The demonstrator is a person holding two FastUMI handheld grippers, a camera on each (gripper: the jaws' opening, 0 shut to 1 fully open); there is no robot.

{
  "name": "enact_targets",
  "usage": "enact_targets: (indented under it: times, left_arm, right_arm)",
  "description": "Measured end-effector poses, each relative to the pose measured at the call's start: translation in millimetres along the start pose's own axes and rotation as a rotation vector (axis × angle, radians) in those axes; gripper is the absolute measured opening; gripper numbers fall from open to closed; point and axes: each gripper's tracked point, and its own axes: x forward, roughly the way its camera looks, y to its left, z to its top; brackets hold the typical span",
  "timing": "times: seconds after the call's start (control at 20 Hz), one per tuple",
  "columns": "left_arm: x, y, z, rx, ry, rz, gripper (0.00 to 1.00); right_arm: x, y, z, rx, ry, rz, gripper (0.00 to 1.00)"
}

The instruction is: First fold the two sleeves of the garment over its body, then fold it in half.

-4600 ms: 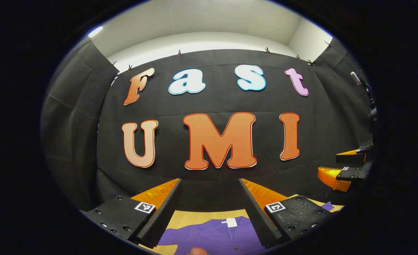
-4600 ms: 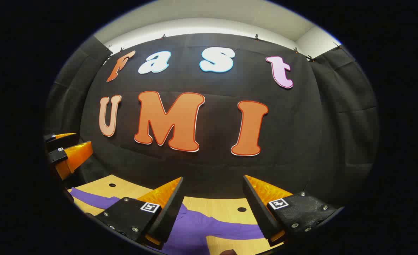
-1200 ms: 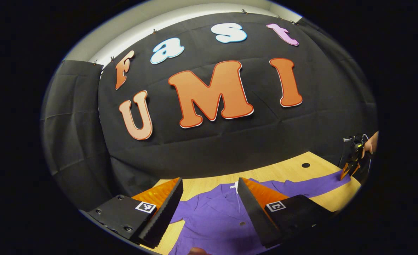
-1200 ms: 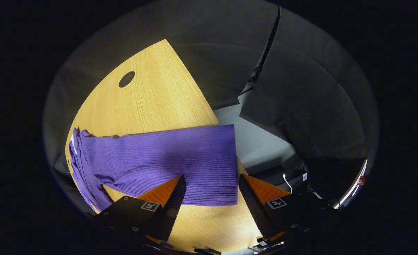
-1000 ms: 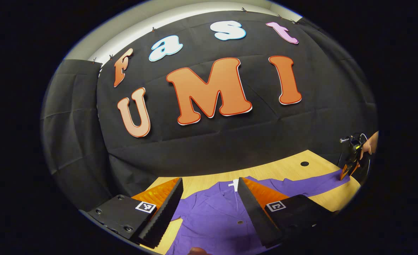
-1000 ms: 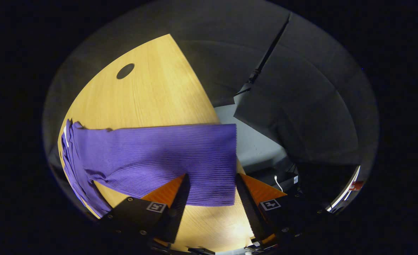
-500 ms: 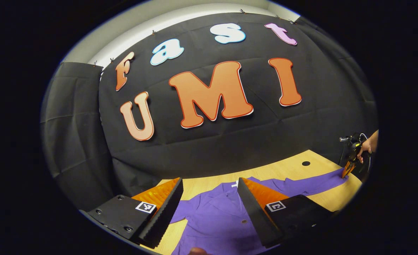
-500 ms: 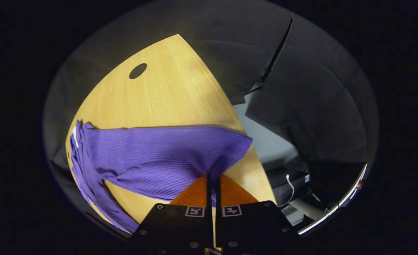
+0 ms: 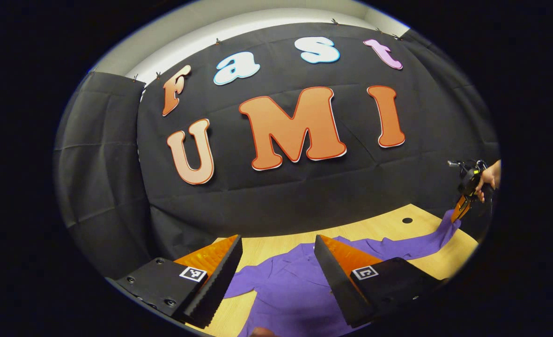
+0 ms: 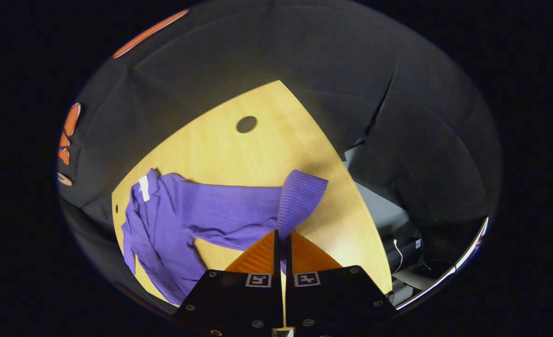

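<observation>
A purple ribbed garment lies on the wooden table, collar and white tag toward the back wall. My right gripper is shut on the cuff end of one sleeve, which hangs lifted above the table near its right edge. In the left gripper view that same sleeve stretches up to the right gripper, held by a hand at the far right. My left gripper is open above the garment's body, its fingers apart with nothing between them.
A round dark hole is in the tabletop behind the sleeve. Past the table's right edge lie the grey floor and some cables. Black cloth walls stand close behind the table.
The right gripper closed on the sleeve cuff and lifted it off the table, pulling it up and inward. The left gripper stayed open above the garment's body, shifting only a little.
</observation>
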Motion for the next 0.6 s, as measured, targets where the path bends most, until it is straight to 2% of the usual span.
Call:
enact_targets:
  times: [0.3,0.6]
  left_arm:
    - [-1,75,-14,-0.014,-0.014,0.010,0.96]
    - [-6,161,-51,-0.038,0.023,0.056,0.96]
  right_arm:
    - [-58,94,2,-0.074,-0.077,0.044,0.03]
    - [-88,205,-6,-0.186,-0.118,0.094,0.03]
